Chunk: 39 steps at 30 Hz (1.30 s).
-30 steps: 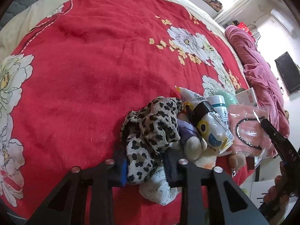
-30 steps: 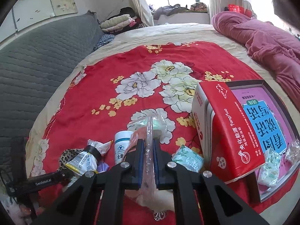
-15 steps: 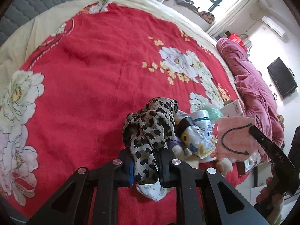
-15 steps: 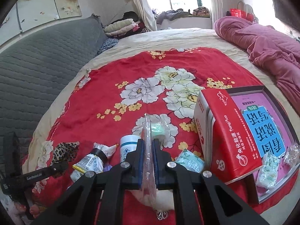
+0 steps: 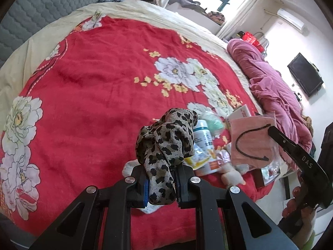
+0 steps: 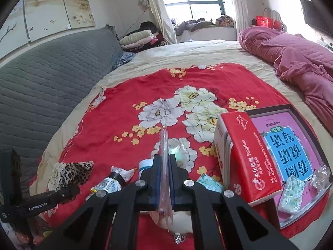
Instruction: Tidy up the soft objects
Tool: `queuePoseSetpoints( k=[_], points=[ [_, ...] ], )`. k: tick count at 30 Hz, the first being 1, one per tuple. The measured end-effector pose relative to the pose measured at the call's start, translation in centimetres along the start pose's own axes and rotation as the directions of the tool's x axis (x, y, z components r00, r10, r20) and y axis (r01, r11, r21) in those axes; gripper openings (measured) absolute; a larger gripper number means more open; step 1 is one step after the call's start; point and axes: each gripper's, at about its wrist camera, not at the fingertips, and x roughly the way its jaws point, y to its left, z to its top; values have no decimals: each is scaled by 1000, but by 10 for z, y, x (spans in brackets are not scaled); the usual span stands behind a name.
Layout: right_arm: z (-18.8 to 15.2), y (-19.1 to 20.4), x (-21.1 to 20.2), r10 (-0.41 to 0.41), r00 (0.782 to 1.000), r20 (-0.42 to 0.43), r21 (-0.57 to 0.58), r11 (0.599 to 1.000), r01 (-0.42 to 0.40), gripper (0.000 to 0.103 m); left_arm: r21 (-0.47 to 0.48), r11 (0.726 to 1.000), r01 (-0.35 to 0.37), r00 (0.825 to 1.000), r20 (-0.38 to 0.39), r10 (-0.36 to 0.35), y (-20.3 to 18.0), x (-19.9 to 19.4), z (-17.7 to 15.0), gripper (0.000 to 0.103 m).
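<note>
A leopard-print cloth [image 5: 166, 143] hangs bunched above the red flowered bedspread [image 5: 93, 95], and my left gripper [image 5: 161, 184] is shut on its lower part. From the right wrist view the same cloth [image 6: 72, 173] shows at the far left, at the tip of the left gripper [image 6: 70, 190]. My right gripper [image 6: 165, 177] is shut on a clear plastic bag [image 6: 164, 145], seen edge-on. In the left wrist view that bag [image 5: 251, 141] holds a pink face mask with a black ear loop, pinched by the right gripper [image 5: 276, 134].
A white bottle [image 5: 203, 133], snack packets and a pale plush toy [image 5: 231, 175] lie in a pile under the grippers. A red box [image 6: 245, 158] leans on a dark tray holding a pink book [image 6: 291, 145] and tissue packs [image 6: 291, 191]. A pink quilt [image 6: 301, 62] lies right; a grey padded headboard [image 6: 41, 79] lies left.
The left jaws have shut tighter on the leopard cloth and lifted it off the pile. The right gripper has risen a little with the bag.
</note>
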Motion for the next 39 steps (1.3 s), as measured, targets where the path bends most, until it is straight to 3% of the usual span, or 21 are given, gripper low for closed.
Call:
queuePoseSetpoints(
  k=[7, 17, 24, 39],
  points=[
    [5, -9, -22, -2, 999, 45, 12, 1000, 1, 7, 49, 999, 17, 1000, 10, -18, -27, -8, 0, 18],
    [15, -49, -60, -39, 991, 125, 86, 996, 28, 7, 162, 985, 61, 998, 11, -63, -99, -8, 10, 18],
    [14, -100, -85, -107, 980, 166, 171, 982, 78, 7, 258, 962, 87, 995, 19, -95, -163, -7, 12, 18],
    [-3, -203, -117, -224, 954, 198, 357, 923, 143, 7, 410, 900, 150, 989, -72, -132, -267, 32, -6, 18]
  ],
)
